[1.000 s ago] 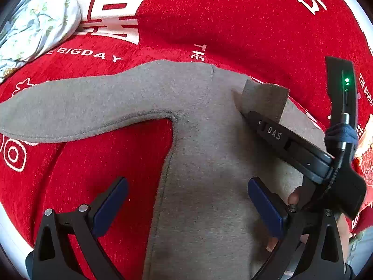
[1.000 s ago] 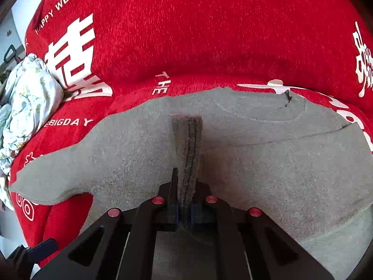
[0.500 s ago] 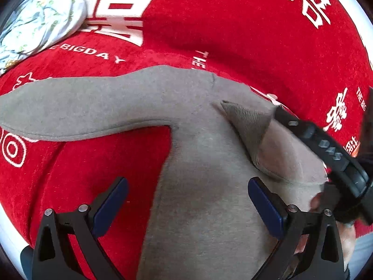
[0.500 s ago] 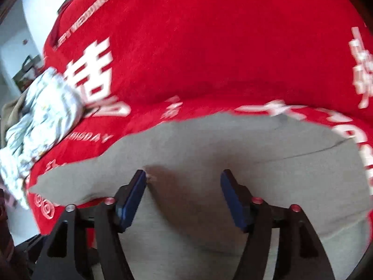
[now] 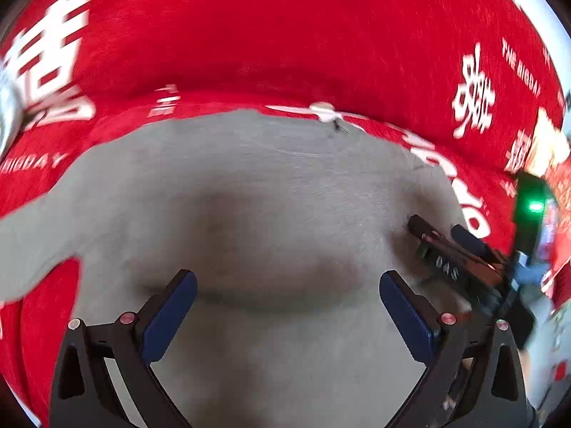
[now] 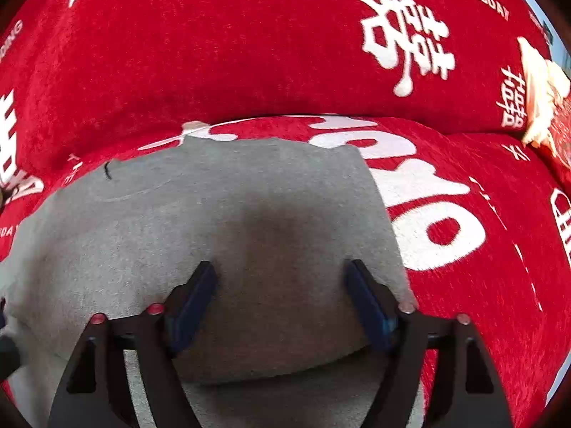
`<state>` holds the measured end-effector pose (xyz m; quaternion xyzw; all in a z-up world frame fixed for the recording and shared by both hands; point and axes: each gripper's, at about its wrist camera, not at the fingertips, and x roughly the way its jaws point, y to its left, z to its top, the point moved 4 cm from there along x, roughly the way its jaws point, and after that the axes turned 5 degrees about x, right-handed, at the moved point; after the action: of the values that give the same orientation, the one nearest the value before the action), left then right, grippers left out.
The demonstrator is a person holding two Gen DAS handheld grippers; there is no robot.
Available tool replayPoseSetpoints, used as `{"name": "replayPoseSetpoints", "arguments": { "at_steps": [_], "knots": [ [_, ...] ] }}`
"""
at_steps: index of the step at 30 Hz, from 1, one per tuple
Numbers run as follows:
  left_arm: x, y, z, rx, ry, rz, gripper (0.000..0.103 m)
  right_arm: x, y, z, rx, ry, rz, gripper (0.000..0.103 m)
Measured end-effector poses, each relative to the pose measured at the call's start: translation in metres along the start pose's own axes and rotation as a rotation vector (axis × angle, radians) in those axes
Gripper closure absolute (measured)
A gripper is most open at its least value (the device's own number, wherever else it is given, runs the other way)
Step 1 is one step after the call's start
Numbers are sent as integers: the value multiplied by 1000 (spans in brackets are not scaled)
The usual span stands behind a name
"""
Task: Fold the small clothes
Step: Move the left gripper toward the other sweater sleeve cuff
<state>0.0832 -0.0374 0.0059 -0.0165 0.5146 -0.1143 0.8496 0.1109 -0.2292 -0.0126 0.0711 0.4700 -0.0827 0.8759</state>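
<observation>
A grey long-sleeved top point(image 5: 271, 192) lies flat on a red sofa cover. Its left sleeve point(image 5: 32, 228) stretches out to the left. Its right sleeve is folded in over the body, leaving a straight right edge point(image 6: 378, 199). My left gripper point(image 5: 285, 306) is open and empty, low over the middle of the top. My right gripper point(image 6: 282, 296) is open and empty over the top's folded right side. It also shows in the left wrist view point(image 5: 439, 246), at the right. The left wrist view is blurred.
The red cover point(image 6: 249, 53) with white lettering runs up the sofa back behind the top. A cream and red object point(image 6: 546, 96) lies at the far right. A pale flowered cloth point(image 5: 5, 114) shows at the left edge.
My right gripper let go of the folded sleeve cuff, opened and swung right. The sleeve now lies flat on the body. My left gripper moved right, over the middle of the top.
</observation>
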Motion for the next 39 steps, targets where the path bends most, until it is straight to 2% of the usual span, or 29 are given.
{"name": "replayPoseSetpoints", "arguments": {
  "at_steps": [5, 7, 10, 12, 14, 16, 17, 19, 20, 23, 26, 28, 30, 32, 34, 36, 39],
  "knots": [
    [45, -2, 4, 35, 77, 155, 0, 2, 5, -2, -41, 2, -5, 14],
    [43, 0, 0, 50, 37, 160, 0, 2, 4, -2, -36, -1, 8, 13],
    [36, 4, -8, 71, 27, 164, 0, 3, 6, -2, -52, 8, 19, 8],
    [25, 12, -7, 27, 3, 141, 0, 0, 8, 0, -56, 11, 2, 7],
    [15, 23, -2, -33, -27, 113, 0, -9, 15, 1, -52, -18, 55, 7],
    [22, 29, -1, -46, 6, 149, 0, -7, 19, -2, -53, -4, 74, 7],
    [31, 30, -3, -16, 49, 179, 0, -1, 21, -6, -63, 33, 60, 7],
    [27, 25, -5, 43, 25, 212, 0, -2, 22, -8, -79, 48, 36, 7],
    [23, 25, -7, 40, 23, 212, 0, -5, 21, -9, -75, 57, 28, 7],
    [7, 29, -16, -11, -7, 131, 0, -23, 20, -20, -63, 28, 71, 6],
    [17, 28, -32, 20, 53, 180, 0, -25, 20, -39, -88, 41, 68, 5],
    [10, 23, -41, 60, 8, 195, 0, -32, 15, -50, -83, 24, 56, 2],
    [4, 23, -52, 57, 6, 178, 0, -37, 5, -61, -37, 31, 92, 1],
    [-4, 23, -63, 63, -7, 172, 0, -47, 2, -78, -104, -6, 46, 1],
    [-15, 24, -77, 63, -25, 166, 0, -59, -1, -91, -118, -29, 47, 1],
    [-26, 29, -86, 50, -38, 151, 0, -66, -3, -96, -119, -30, 42, 0],
    [-47, 54, -93, -26, -86, 145, 0, -79, 2, -95, -108, -37, 57, 0]
  ]
}}
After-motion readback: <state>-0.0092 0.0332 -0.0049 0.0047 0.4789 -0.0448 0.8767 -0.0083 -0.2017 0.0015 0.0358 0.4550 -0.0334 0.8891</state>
